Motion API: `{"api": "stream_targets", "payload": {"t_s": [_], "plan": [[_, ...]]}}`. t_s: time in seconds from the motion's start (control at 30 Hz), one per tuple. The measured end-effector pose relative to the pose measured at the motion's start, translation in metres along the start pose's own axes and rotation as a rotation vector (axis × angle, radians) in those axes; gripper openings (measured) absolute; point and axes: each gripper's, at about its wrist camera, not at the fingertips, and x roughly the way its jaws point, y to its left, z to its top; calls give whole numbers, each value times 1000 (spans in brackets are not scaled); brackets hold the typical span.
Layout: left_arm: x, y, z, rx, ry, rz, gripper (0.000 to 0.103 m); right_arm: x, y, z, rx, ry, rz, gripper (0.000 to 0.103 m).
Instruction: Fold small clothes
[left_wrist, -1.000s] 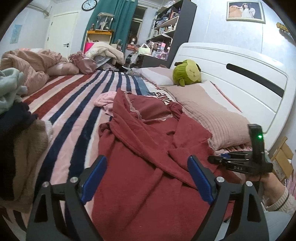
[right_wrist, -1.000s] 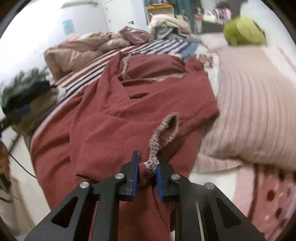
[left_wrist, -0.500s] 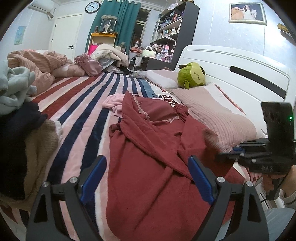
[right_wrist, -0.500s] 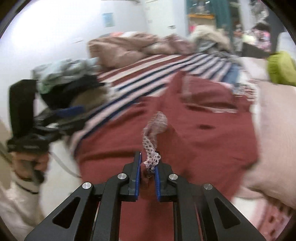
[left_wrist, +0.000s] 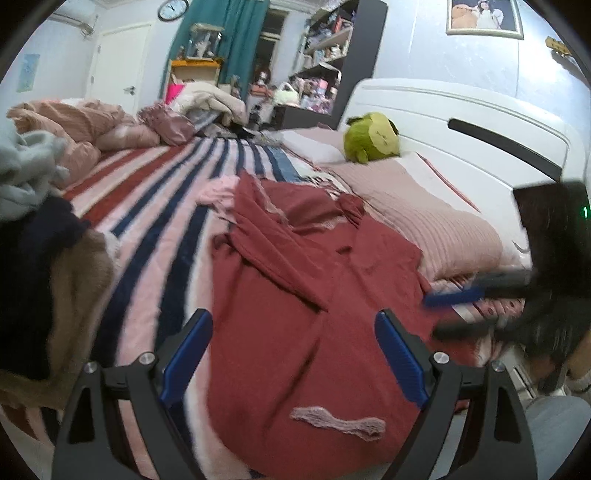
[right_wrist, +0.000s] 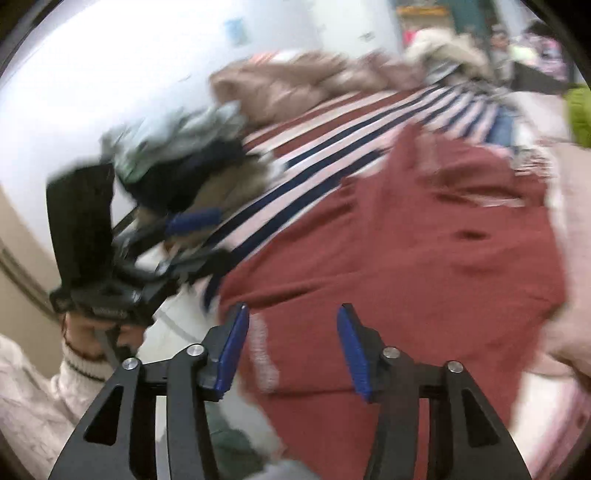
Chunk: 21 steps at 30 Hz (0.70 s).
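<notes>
Striped bedding (left_wrist: 155, 206) carries the red garment (left_wrist: 303, 295), spread flat with its lace trim (left_wrist: 340, 422) at the near edge, below the wide-open, empty left hand-held gripper (left_wrist: 293, 354). The right hand-held gripper (right_wrist: 291, 350) is opening above it, nothing between its pads. Farther off lie a pink pillow (left_wrist: 424, 218), a green plush toy (left_wrist: 371, 138), the white headboard (left_wrist: 461, 122) and cluttered shelves (left_wrist: 325, 55).

Left gripper (left_wrist: 293, 354): jaws wide, nothing clamped, held low.
Right gripper (right_wrist: 291, 349): jaws opening, nothing pinched between its pads.
</notes>
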Motion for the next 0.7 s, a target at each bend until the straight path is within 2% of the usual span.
{"api": "stream_targets", "payload": {"t_s": [0.1, 0.2, 0.27, 0.3, 0.33, 0.4, 0.43, 0.5, 0.57, 0.63, 0.7], "plan": [[17, -13, -8, 10, 42, -54, 87, -28, -29, -14, 84, -47, -83, 51], [44, -25, -19, 24, 100, -55, 82, -46, -60, -33, 180, -66, -117, 51], [65, -29, -28, 30, 152, -31, 62, -53, -71, -50, 223, -73, -125, 51], [76, -32, -34, 37, 190, -6, 55, -52, -75, -53, 238, -74, -124, 51], [82, -36, -38, 53, 211, 26, 43, -54, -82, -60, 253, -77, -117, 51], [80, -46, -40, 108, 189, 81, 17, -55, -90, -69, 278, -87, -99, 51], [77, -48, -37, 107, 181, 71, 2, -56, -95, -72, 286, -91, -94, 51], [61, -47, -25, 80, 124, 57, 1, -58, -105, -77, 304, -102, -90, 51], [40, -44, -14, 76, 49, 82, 1, -61, -114, -80, 314, -111, -88, 51], [26, -36, -3, 88, 23, 155, 1, -63, -120, -81, 317, -119, -87, 51], [23, -21, -5, 88, 43, 238, 1, -63, -124, -85, 321, -116, -88, 51]]}}
